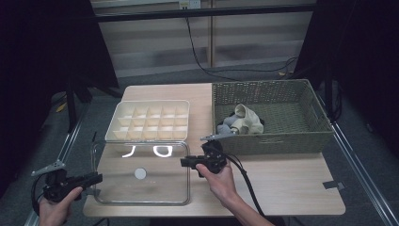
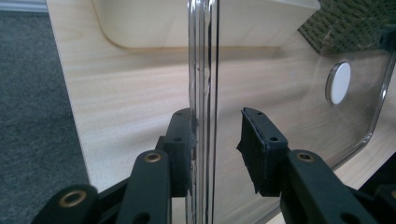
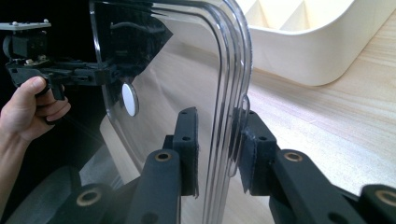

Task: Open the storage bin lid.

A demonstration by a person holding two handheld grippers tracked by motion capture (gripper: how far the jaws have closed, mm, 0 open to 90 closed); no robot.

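basket (image 1: 273, 139) clothes bunched, items indistinct

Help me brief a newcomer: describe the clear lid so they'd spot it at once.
On the wooden table, look left of the woven basket, just in front of the cream divided tray. The clear lid lies there: a see-through rounded rectangle with a white round knob, a gripper at each side edge.

One clear lid (image 1: 141, 176), one divided tray (image 1: 149, 121), one wicker basket (image 1: 282, 141), one cloth bundle (image 1: 242, 120), two grippers (image 1: 96, 179) (image 1: 186, 162).

A pale wooden table (image 1: 282, 183) stands on grey carpet (image 1: 164, 77), dark curtains (image 1: 42, 47) at both sides.
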